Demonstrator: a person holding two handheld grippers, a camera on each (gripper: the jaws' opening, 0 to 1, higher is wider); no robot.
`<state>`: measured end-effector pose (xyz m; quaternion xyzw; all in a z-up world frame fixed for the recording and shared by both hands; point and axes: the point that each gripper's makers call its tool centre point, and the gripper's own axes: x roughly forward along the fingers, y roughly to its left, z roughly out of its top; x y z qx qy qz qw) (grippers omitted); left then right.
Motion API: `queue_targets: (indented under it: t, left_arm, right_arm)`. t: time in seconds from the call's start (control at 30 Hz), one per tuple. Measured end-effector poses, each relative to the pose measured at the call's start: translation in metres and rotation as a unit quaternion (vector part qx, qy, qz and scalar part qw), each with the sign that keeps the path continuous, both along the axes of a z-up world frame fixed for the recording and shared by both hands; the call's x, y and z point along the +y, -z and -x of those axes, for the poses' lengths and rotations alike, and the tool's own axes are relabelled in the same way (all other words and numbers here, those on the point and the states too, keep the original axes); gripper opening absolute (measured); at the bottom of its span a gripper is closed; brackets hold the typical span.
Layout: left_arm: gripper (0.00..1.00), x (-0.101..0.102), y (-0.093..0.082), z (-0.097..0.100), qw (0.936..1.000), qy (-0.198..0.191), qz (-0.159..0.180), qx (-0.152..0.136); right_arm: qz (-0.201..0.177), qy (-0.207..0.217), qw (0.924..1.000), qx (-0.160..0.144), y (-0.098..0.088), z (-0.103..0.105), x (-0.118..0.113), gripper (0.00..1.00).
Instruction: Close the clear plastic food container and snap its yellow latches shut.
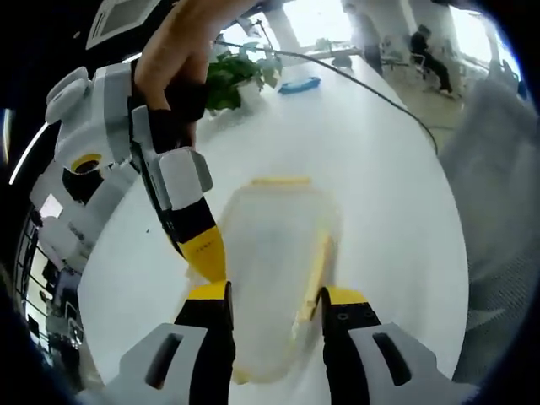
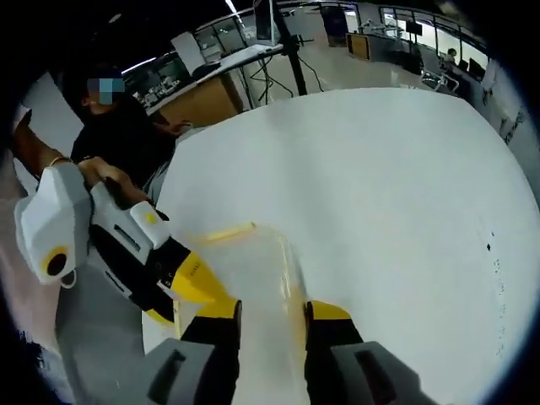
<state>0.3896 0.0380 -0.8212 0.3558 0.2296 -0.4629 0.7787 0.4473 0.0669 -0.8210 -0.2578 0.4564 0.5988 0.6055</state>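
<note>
In the left gripper view we saw the left gripper [image 1: 276, 308] with its yellow-tipped jaws standing a container's width apart, one on either side of the clear plastic food container [image 1: 274, 278]. Both tips looked to be touching its walls, so we took the jaws as clamped on it. The container sat on the white table [image 1: 371, 186], blurred, with one yellow latch [image 1: 281, 180] along its far edge and a second yellow latch [image 1: 319, 266] running down the side beside the right-hand jaw.

The right gripper [image 1: 205, 253] came in from the left of that view, held in a person's hand [image 1: 173, 59], its yellow tip resting against the container's near left corner.

In the right gripper view, the right gripper [image 2: 272, 316] had its jaws set around the container [image 2: 253, 295] in the same way, a narrow gap between them with the clear plastic in it; they appeared to pinch it. The far latch [image 2: 226, 232] showed as a yellow bar. The left gripper [image 2: 181, 283] reached in from the left, its tip at the container's edge.

The left gripper view alone gave us a green plant [image 1: 232, 76], a blue object [image 1: 299, 84] and a dark cable [image 1: 371, 89] on the far table. The right gripper view gave a seated person in dark clothes [image 2: 122, 135] beside the table edge and desks [image 2: 207, 93] in the room behind.
</note>
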Motion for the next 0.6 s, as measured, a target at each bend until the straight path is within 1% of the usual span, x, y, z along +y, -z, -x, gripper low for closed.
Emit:
queue_targets:
  t: [0.07,0.33,0.6]
  left_arm:
    - [0.37,0.0011,0.0001,-0.0006,1.0000,-0.001,0.000,0.001]
    - [0.37,0.0012,0.0004,-0.0008,1.0000,0.002,0.005,0.004]
    - [0.37,0.0026,-0.0004,-0.0007,1.0000,0.002,0.004,0.002]
  right_arm:
    - [0.000,0.003,0.9999,-0.012,-0.0008,-0.0002,-0.0010,0.26]
    - [-0.021,0.021,0.9993,-0.023,-0.0019,-0.0021,-0.0011,0.26]
    - [-0.036,0.040,0.9970,-0.056,-0.0047,-0.0020,-0.0032,0.26]
